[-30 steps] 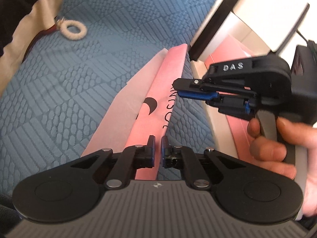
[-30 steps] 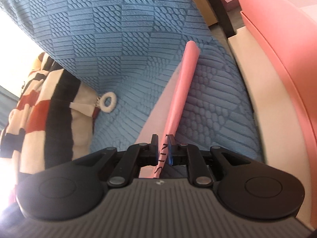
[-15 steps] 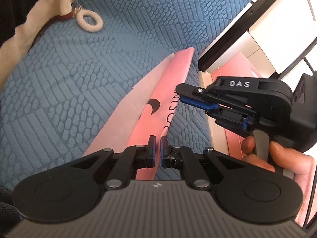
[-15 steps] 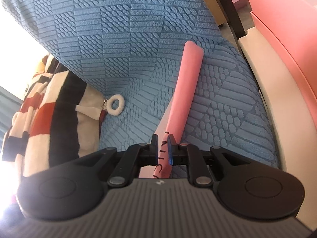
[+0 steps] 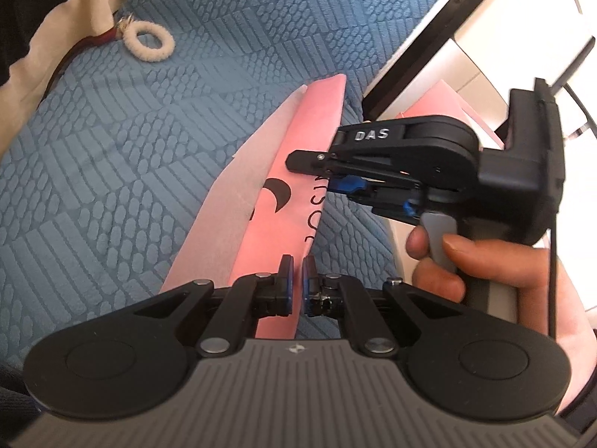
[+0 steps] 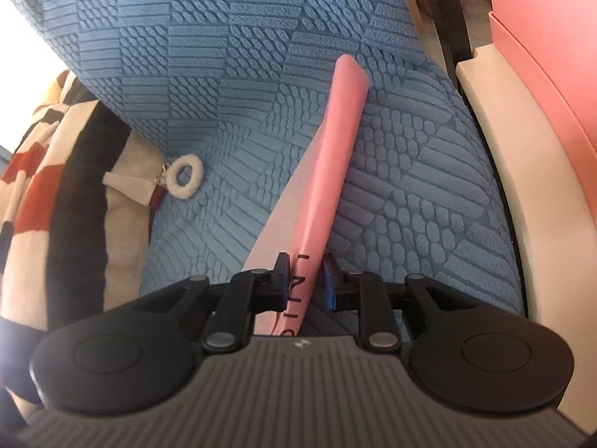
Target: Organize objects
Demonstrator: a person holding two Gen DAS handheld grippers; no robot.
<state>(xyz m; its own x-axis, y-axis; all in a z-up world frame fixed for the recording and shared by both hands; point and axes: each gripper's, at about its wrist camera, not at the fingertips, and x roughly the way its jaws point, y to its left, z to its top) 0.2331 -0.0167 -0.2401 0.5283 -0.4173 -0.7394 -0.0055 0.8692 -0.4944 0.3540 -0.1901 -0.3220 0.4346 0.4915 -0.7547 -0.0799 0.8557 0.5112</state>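
A flat pink paper bag [image 5: 298, 171] with black lettering lies on the blue textured cushion [image 5: 149, 149]; it also shows in the right wrist view [image 6: 335, 156]. My left gripper [image 5: 297, 276] is shut on the bag's near edge. My right gripper [image 6: 305, 276] has its jaws slightly apart around the bag's lettered edge, with a gap on both sides. In the left wrist view the right gripper [image 5: 317, 171] reaches in from the right over the bag's edge.
A striped fabric bag [image 6: 56, 194] with a white ring pull [image 6: 185, 177] lies at the left. A cream and pink box [image 6: 522, 149] borders the cushion on the right. A dark bar [image 5: 418, 48] and white furniture stand at the upper right.
My right gripper's jaws have parted a little from the bag's edge. Both grippers have shifted slightly; the left stays shut on the bag.
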